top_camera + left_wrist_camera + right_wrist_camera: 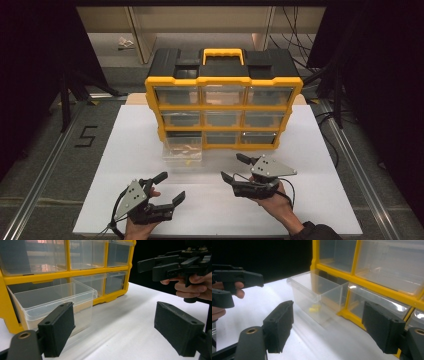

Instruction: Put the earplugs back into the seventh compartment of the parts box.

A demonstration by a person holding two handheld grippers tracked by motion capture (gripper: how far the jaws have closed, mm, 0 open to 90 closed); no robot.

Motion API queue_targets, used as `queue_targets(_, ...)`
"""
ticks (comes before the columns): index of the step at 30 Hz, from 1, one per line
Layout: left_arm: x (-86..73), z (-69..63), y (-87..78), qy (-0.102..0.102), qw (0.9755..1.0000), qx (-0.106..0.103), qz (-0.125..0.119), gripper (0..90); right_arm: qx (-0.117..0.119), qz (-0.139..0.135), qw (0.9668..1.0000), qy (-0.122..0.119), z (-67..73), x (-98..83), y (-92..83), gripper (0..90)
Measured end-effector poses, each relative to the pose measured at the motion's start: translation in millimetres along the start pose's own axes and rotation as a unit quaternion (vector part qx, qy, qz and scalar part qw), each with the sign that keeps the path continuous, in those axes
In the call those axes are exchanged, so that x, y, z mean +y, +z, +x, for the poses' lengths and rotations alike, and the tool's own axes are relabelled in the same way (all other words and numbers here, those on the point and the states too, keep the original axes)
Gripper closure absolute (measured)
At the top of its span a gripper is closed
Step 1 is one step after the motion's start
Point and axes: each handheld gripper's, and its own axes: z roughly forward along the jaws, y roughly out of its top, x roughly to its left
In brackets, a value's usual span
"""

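Note:
A yellow and black organizer cabinet [223, 102] with clear drawers stands at the back of the white table [215, 200]. Its bottom-left clear drawer [183, 148] [53, 302] [317, 296] is pulled out onto the table, and a small yellow piece [315, 308] lies inside it. My left gripper [170, 187] [115, 330] stands open near the front left, its jaws empty. To the right of the drawer my right gripper [235, 167] [328, 327] is open too, with nothing between its jaws. In each gripper view the other gripper [172, 263] [229, 280] appears farther off.
The table's front edge runs just under both hands. A black handle [223, 55] with yellow trim tops the cabinet. Metal rails [42, 175] flank the table on the floor, and cables [325, 120] trail at the right.

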Motion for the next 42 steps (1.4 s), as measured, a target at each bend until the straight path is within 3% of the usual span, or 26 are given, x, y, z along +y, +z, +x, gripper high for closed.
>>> queue_targets(30, -0.5, -0.6, 0.5, 0.002, 1.0, -0.007, 0.005, 16.2, -0.017, -0.009, 0.9997, 0.017, -0.6, -24.2, -34.6, 24.9)
queue_targets(42, -0.7, -0.6, 0.9, 0.002, 0.9999, -0.009, 0.007, 16.1, -0.034, -0.005, 0.9991, 0.025, -1.0, -32.2, -48.4, 24.3)
